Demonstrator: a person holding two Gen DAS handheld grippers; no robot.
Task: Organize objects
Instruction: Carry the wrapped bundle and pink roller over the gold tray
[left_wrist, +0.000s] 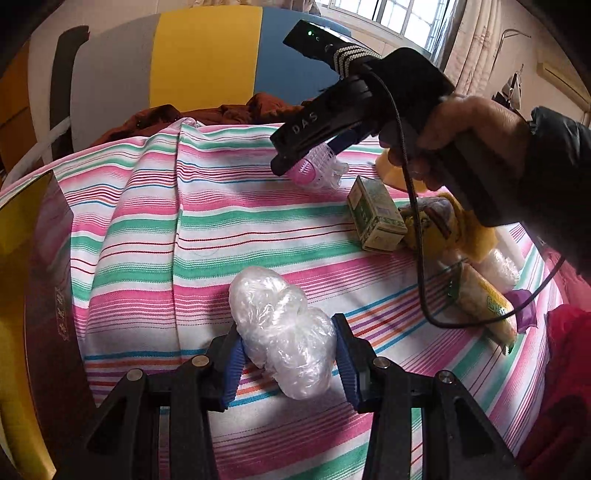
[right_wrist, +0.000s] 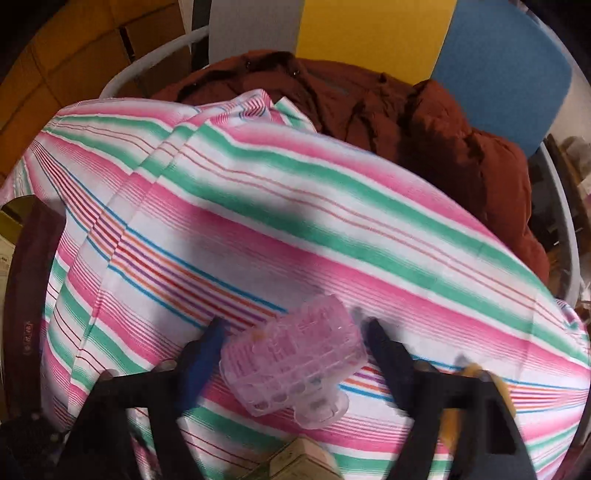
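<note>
We see one striped cloth (left_wrist: 229, 206) in pink, green and white spread over the surface that carries everything; whether a bed or a worktop lies under it we cannot tell. Behind it lies one rust-brown garment (right_wrist: 436, 122), bunched along the far edge. One dark red box (left_wrist: 48, 280) with a gold inside stands at the left edge of the cloth.

We count two hand-held grippers. The left hand-held gripper (left_wrist: 290, 354) has its blue-padded fingers (left_wrist: 233, 363) pressed against both sides of one bundle of crumpled clear plastic (left_wrist: 280, 328), which rests on the cloth near the front. The right hand-held gripper (right_wrist: 295, 328), carried by one hand (left_wrist: 476, 129) in a dark sleeve, is over the cloth farther back and to the right. In its own view its fingers stand apart, with one pink-and-clear slotted plastic case (right_wrist: 295, 362) between them; the frame is blurred, and we cannot tell whether either finger touches the case.

To the right of the cloth we count a loose cluster: one green-and-cream carton (left_wrist: 375, 216) lying tilted, one yellow packet (left_wrist: 484, 299) lying just in front of it, one further clear plastic bundle (left_wrist: 502, 267), and yellow wrapped items behind the carton that we cannot count apart.
</note>
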